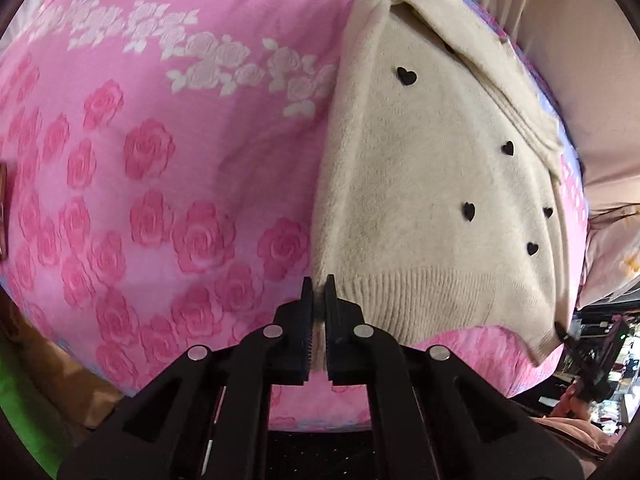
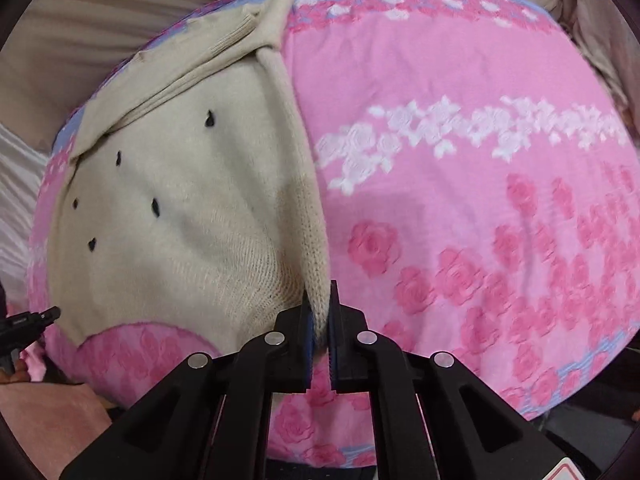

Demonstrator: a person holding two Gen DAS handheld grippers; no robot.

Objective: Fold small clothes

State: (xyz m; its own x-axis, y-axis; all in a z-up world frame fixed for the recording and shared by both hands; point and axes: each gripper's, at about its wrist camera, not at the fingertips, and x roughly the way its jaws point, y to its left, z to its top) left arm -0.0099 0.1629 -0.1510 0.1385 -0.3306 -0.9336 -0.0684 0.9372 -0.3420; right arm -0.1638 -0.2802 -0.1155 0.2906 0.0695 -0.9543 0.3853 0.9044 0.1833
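A cream knitted sweater (image 1: 420, 184) dotted with small black hearts (image 1: 407, 76) is spread on a pink rose-patterned bedspread (image 1: 168, 168). Its ribbed hem corner is pinched between the closed jaws of the left claw (image 1: 318, 284), near the bedspread's front edge. A folded edge of the same sweater (image 2: 180, 208) is clamped in the right claw (image 2: 320, 292), whose jaws are pressed onto a thick knit fold. One sleeve (image 2: 224, 56) is seen folded across the upper part of the garment. Beige curtain fabric (image 2: 100, 20) is visible beyond the bed.

L tool (image 1: 319, 280) & R tool (image 2: 320, 286) both clamped, angled steeply down.
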